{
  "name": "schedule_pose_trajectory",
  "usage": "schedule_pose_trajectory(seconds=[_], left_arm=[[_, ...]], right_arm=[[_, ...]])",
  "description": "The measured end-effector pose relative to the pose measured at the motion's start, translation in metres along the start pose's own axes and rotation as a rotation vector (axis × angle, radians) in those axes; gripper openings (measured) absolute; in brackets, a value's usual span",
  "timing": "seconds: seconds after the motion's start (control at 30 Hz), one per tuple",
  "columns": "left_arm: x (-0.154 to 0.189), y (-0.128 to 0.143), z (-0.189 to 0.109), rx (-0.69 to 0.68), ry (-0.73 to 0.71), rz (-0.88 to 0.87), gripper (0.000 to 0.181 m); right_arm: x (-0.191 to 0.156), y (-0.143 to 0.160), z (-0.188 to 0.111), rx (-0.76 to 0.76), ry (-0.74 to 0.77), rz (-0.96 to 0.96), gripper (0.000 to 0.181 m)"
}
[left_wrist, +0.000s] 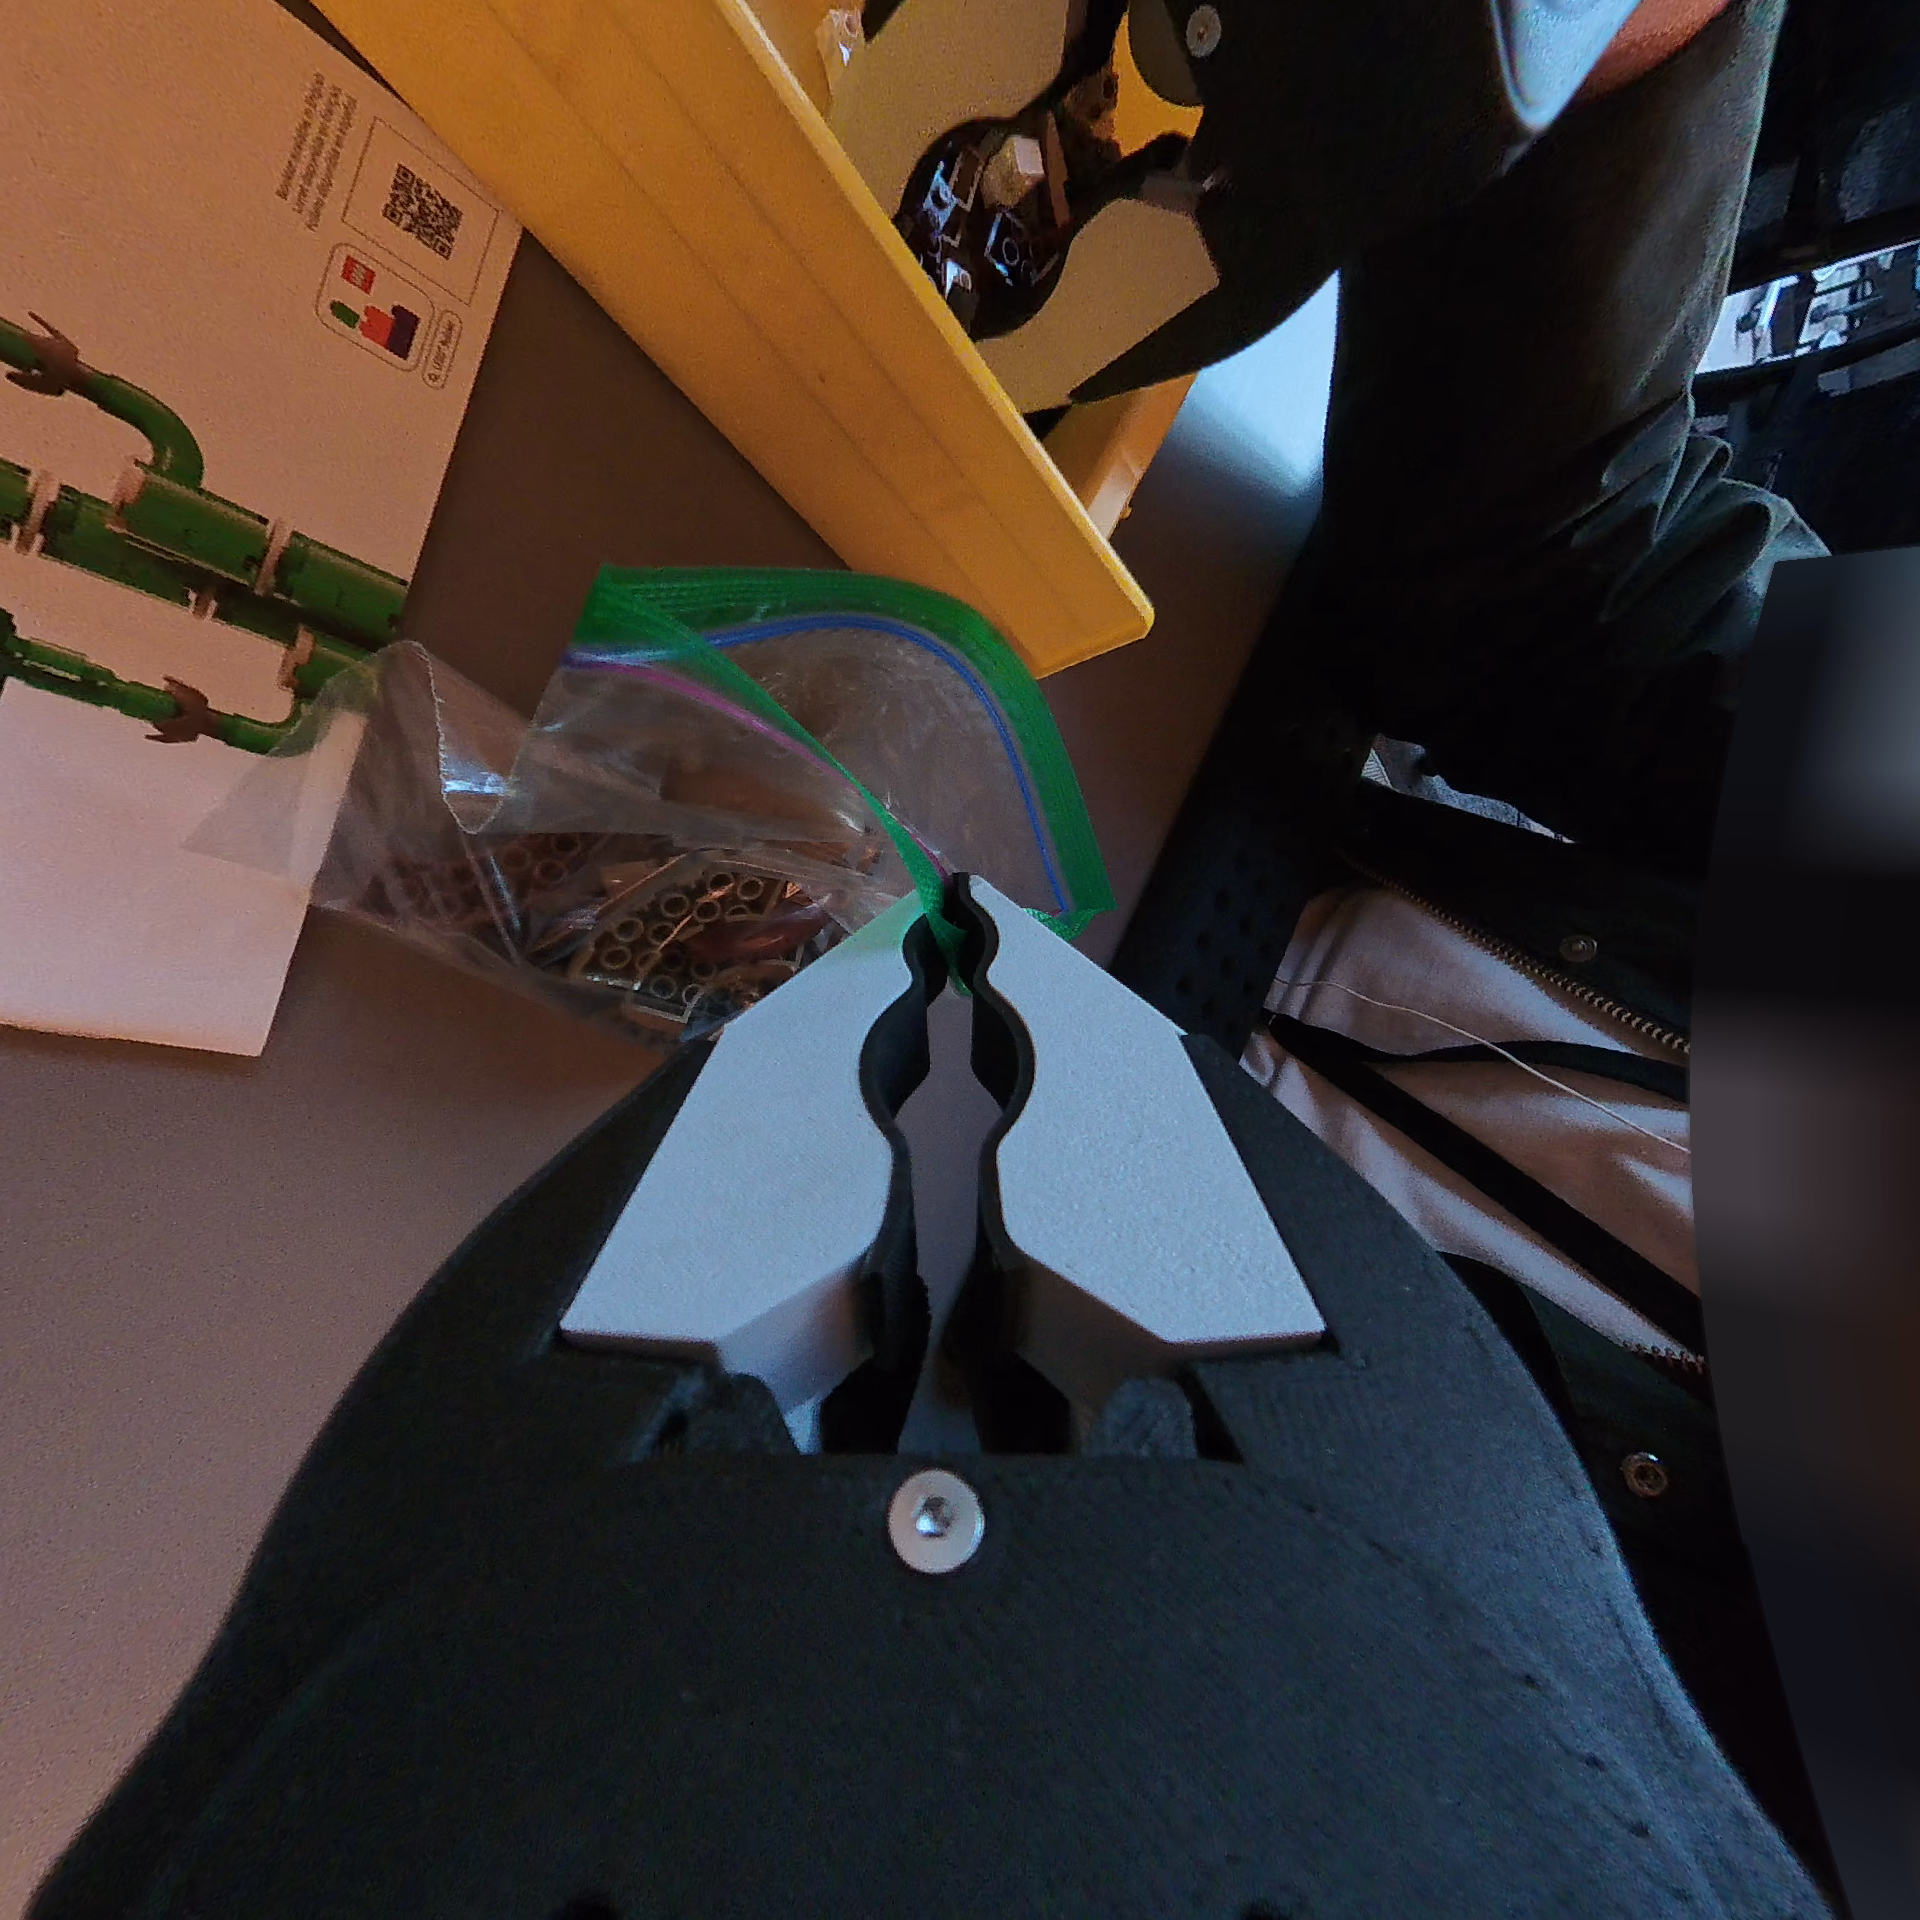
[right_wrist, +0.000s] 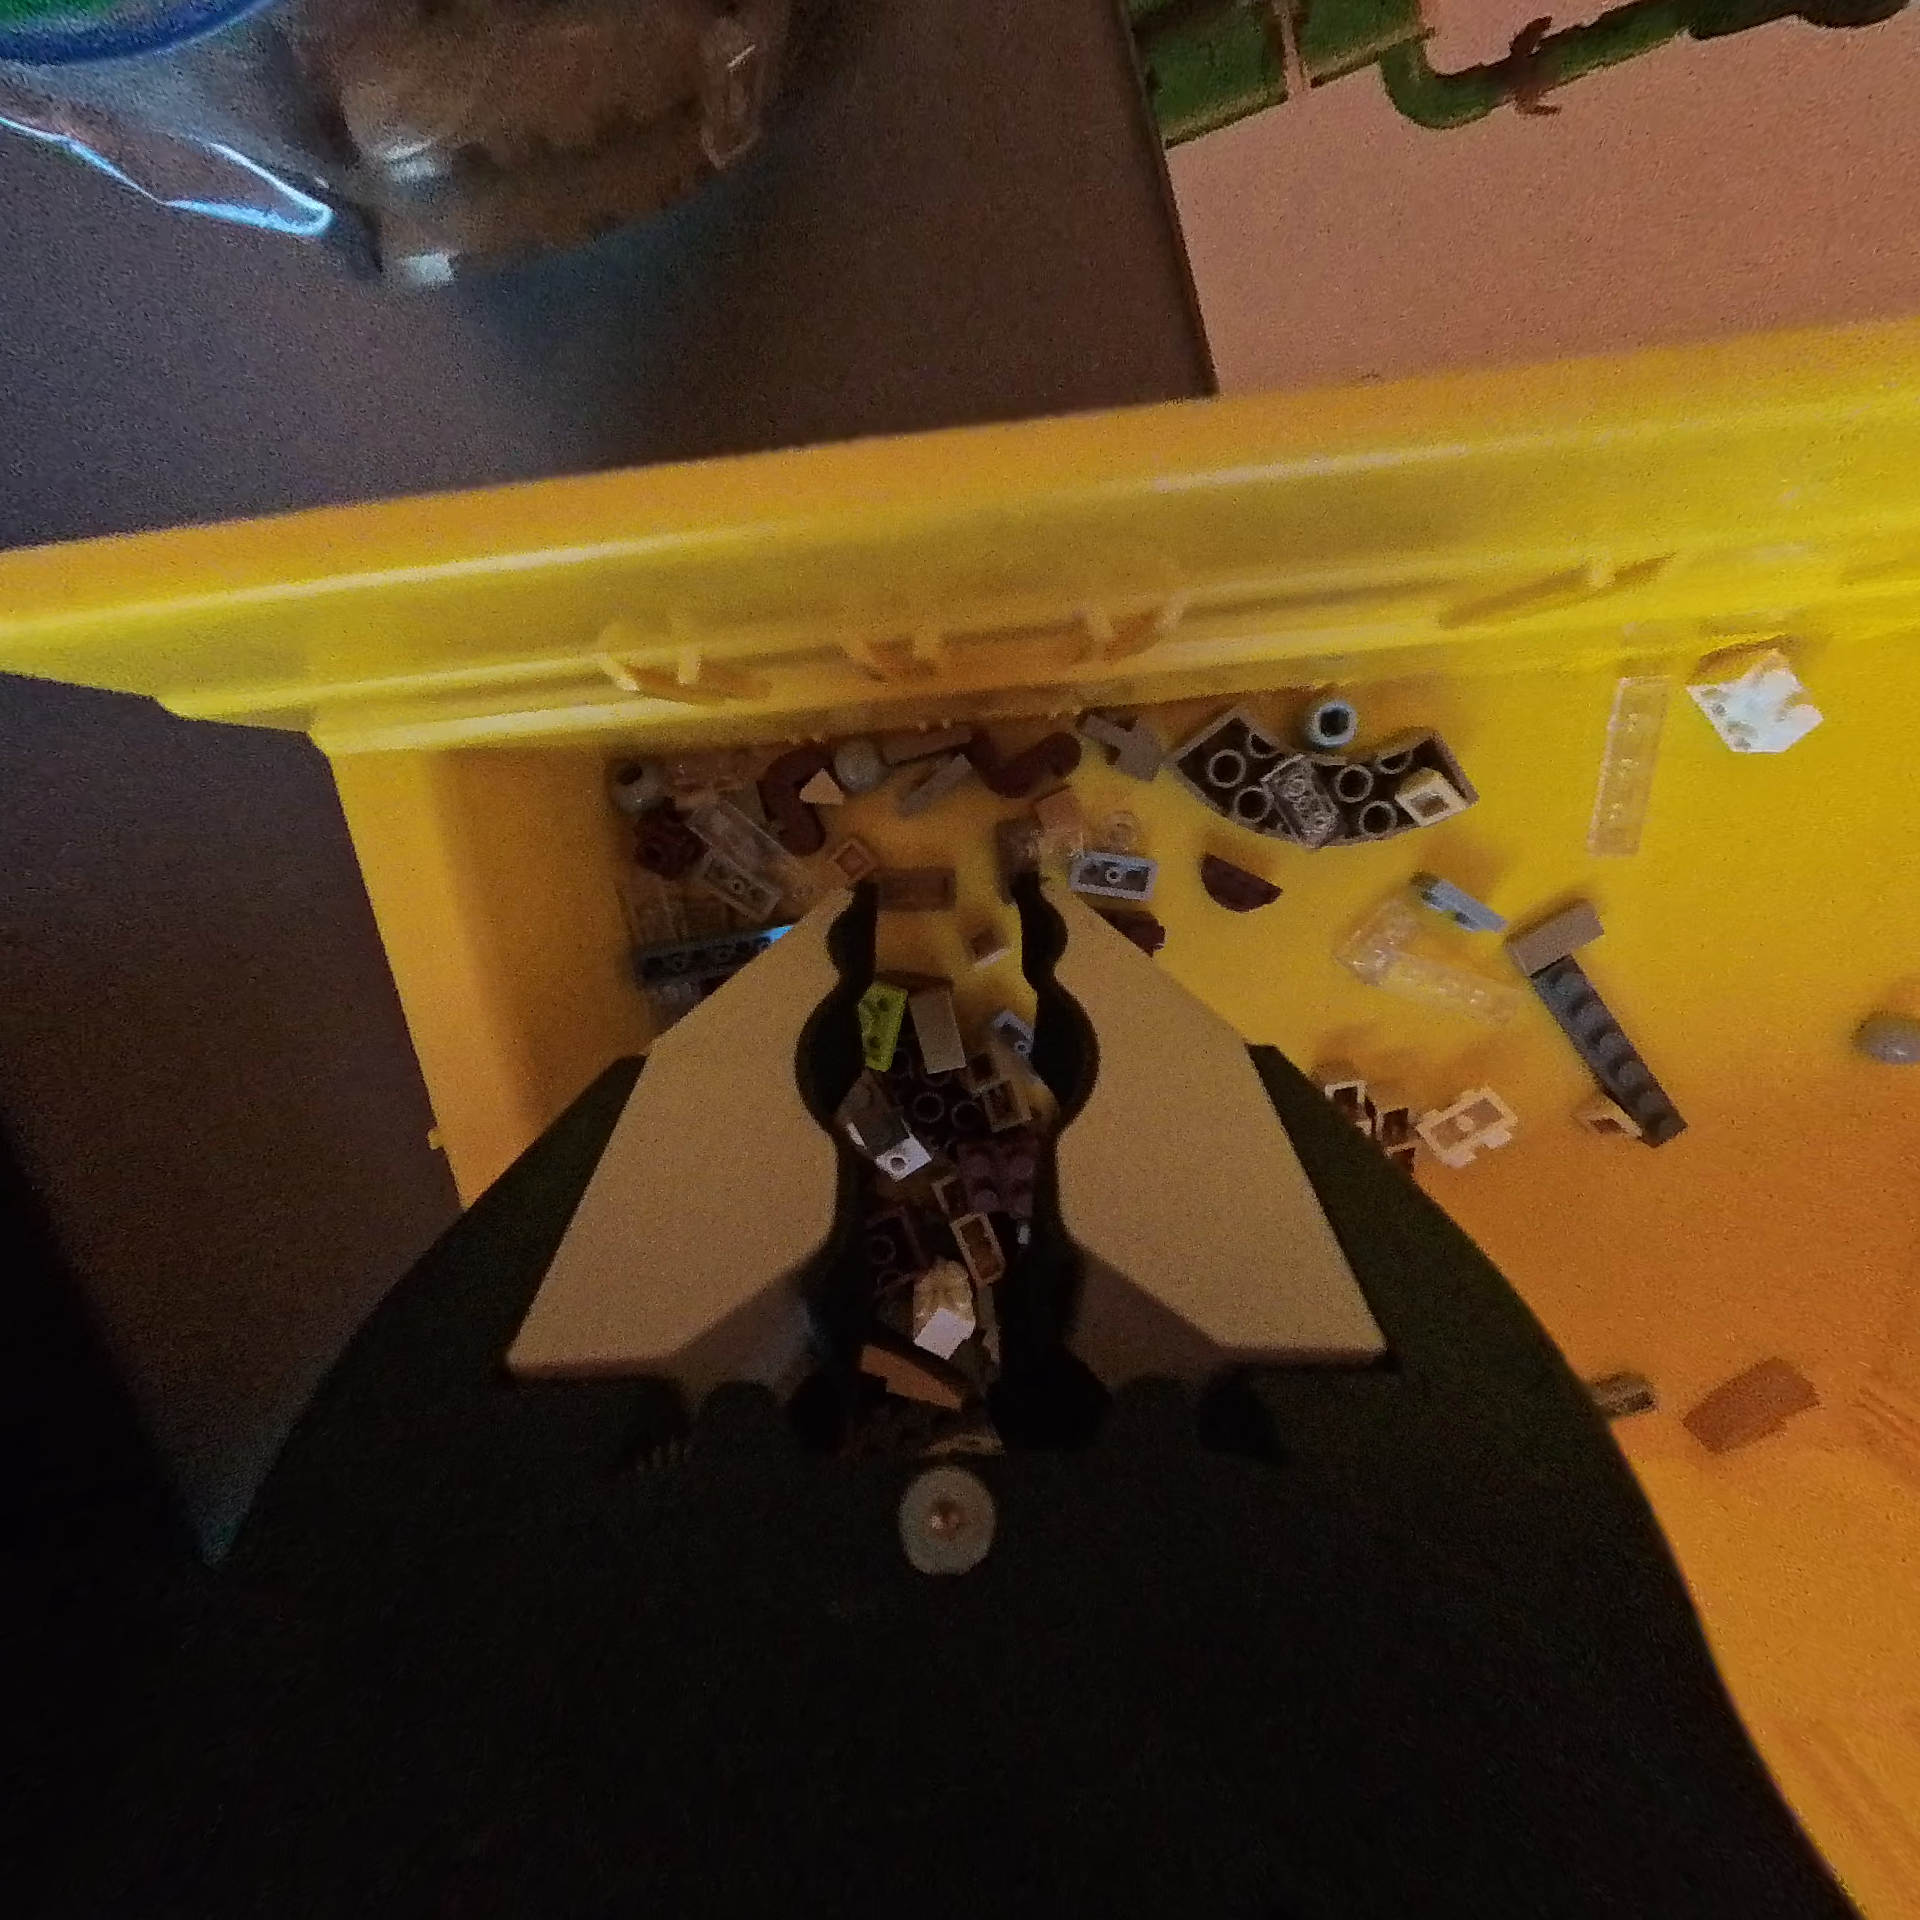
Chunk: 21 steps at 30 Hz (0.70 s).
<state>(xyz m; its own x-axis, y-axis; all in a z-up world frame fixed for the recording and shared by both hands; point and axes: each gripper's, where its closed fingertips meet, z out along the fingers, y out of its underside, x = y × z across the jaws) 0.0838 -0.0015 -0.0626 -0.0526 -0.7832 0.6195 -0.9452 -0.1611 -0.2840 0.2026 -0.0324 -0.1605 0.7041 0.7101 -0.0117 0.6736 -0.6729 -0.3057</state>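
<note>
Firmly, left tongs (left_wrist: 961, 896) on bag rim (left_wrist: 1023, 727); right tongs (right_wrist: 940, 902) agape over bin (right_wrist: 935, 540).

You've got a dull grey-brown worktop (left_wrist: 260, 1195) under everything. Lying flat on it, far left in the left wrist view: a white instruction sheet (left_wrist: 156, 883) w/ green brick stems printed on it. Next to that, a clear zip bag (left_wrist: 644, 831), green-edged top, small bricks inside; one corner overlaps the sheet. Beyond the bag sits a yellow tray (right_wrist: 935, 520), its long wall running past the sheet's edge, w/ loose bricks scattered on its floor.
</note>
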Motion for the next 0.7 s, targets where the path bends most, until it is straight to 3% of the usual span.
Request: schedule_pose_trajectory(seconds=[0.23,0.27,0.53,0.6,0.7], left_arm=[[0.000,0.000,0.000,-0.002,0.001,0.001,0.000],[0.000,0.000,0.000,-0.002,0.000,0.000,0.000],[0.000,0.000,0.000,-0.002,0.001,0.000,0.000],[0.000,0.000,0.000,-0.003,0.000,0.000,0.000],[0.001,0.000,0.000,-0.001,-0.001,0.003,0.000]], right_arm=[[-0.007,0.000,0.001,-0.044,0.023,-0.065,0.013],[-0.008,0.002,0.001,-0.050,0.015,-0.068,0.000],[0.001,-0.014,-0.026,0.097,0.062,-0.052,0.000],[0.014,-0.018,-0.024,0.100,0.118,-0.015,0.015],[0.018,-0.020,-0.014,0.111,0.095,0.033,0.024]])
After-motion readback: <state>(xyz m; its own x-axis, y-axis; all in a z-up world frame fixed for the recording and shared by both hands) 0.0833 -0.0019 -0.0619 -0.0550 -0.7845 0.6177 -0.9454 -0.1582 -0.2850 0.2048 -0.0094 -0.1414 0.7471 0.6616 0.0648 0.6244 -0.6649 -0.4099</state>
